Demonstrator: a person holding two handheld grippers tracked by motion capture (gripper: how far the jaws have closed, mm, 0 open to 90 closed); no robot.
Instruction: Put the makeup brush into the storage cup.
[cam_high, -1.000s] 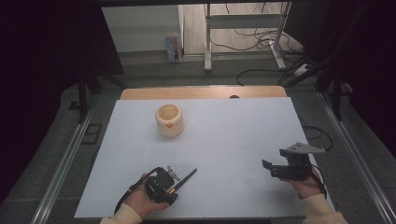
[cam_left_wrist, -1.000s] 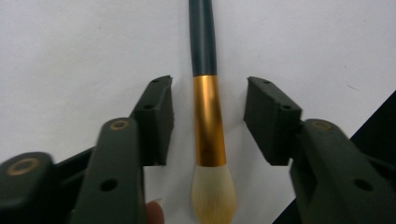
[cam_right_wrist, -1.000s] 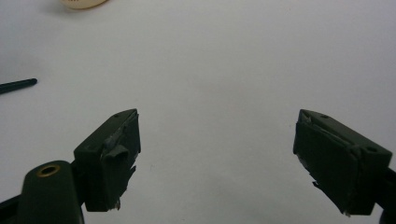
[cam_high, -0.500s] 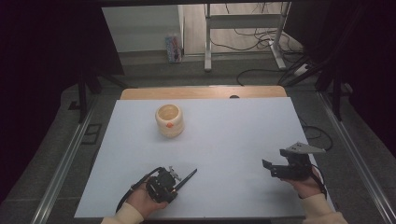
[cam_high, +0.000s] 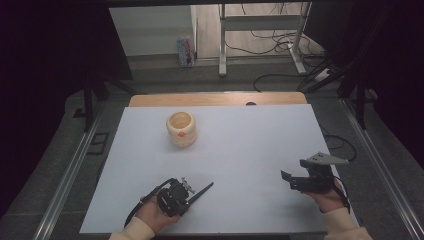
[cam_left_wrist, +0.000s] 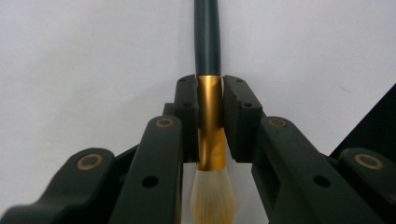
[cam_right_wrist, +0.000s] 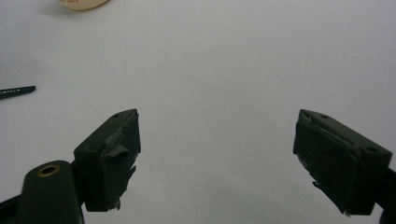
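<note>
Looking down from the high view, the left tool (cam_high: 186, 196) near the worktop's (cam_high: 250, 145) front edge has just closed its jaws on a slim black-handled brush (cam_high: 201, 191), whose handle points toward the far right corner; the cream round ceramic pot (cam_high: 181, 128) stands well apart. The left gripper view shows both pads clamped on the brush's gold metal ferrule (cam_left_wrist: 209, 122), its pale bristles (cam_left_wrist: 213, 196) toward the camera. Smooth metal could slip or swivel when lifted. The right gripper view shows the right tool (cam_right_wrist: 217, 161) wide open, holding nothing.
</note>
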